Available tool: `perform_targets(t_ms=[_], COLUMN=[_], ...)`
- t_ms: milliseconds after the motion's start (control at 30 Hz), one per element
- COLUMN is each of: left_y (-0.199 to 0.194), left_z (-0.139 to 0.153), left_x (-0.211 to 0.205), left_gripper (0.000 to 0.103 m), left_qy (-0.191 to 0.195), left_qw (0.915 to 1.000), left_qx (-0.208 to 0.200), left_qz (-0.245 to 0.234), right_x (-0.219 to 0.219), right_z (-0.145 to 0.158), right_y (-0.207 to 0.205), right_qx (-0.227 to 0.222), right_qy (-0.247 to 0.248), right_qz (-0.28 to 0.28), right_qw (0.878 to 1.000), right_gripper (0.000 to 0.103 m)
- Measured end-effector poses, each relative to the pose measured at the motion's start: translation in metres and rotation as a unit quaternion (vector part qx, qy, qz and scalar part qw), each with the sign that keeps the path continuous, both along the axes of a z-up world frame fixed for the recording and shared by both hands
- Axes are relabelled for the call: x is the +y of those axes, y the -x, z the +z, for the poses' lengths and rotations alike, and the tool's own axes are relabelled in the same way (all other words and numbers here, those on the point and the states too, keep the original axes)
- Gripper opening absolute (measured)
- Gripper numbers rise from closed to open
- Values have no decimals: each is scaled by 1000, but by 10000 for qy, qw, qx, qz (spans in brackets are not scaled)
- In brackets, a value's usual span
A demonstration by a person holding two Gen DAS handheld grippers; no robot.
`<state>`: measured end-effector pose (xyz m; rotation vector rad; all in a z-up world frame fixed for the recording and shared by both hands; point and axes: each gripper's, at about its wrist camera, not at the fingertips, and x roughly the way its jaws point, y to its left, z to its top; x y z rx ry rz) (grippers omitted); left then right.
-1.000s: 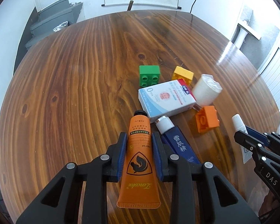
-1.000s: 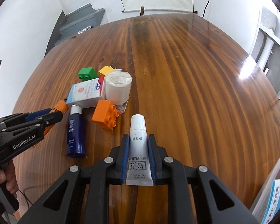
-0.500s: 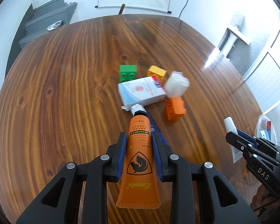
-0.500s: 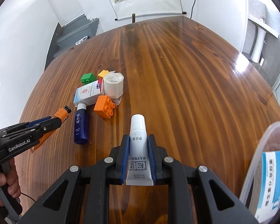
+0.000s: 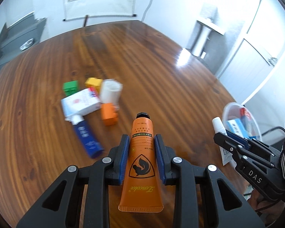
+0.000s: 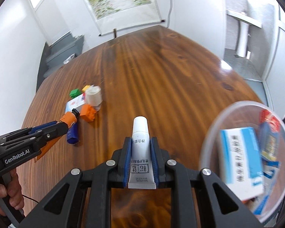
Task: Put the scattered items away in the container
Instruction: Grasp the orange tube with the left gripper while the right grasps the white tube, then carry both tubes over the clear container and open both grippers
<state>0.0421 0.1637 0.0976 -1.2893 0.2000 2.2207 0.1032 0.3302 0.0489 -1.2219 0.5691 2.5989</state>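
The left gripper (image 5: 142, 148) is clamped on the orange squeeze tube with a black cap (image 5: 141, 155) and the right gripper (image 6: 141, 157) on the small white tube with a white cap (image 6: 140, 152); over the last second both have lifted clear of the wooden table (image 6: 171, 87) and swung right, bringing the clear round plastic container (image 6: 210, 133) beside the right gripper, so I judge both drops are near. Left behind are the dark blue bottle (image 5: 87, 136), orange brick (image 5: 109, 114), white carton (image 5: 80, 103), white roll (image 5: 111, 91), and green (image 5: 70, 87) and yellow (image 5: 93, 82) bricks, all motion-blurred. The container's far rim is cut off and its contents are smeared.
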Motion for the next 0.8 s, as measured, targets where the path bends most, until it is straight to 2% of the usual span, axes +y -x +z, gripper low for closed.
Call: perform_targets(t_ms=[367, 800], left_y=[-41, -77], left_z=[7, 7], left_x=[72, 143], left_gripper=[29, 29], left_qy=[-227, -376], left_qw=[9973, 9913], left_qx=[-43, -177], left_qz=[-692, -1252], right_x=[57, 111], right_z=[16, 2], right_y=[-65, -114], right_qx=[102, -125], right_qy=[-162, -89], right_qz=[-836, -1314], right_qw=[9963, 9912], right_gripper=[22, 22])
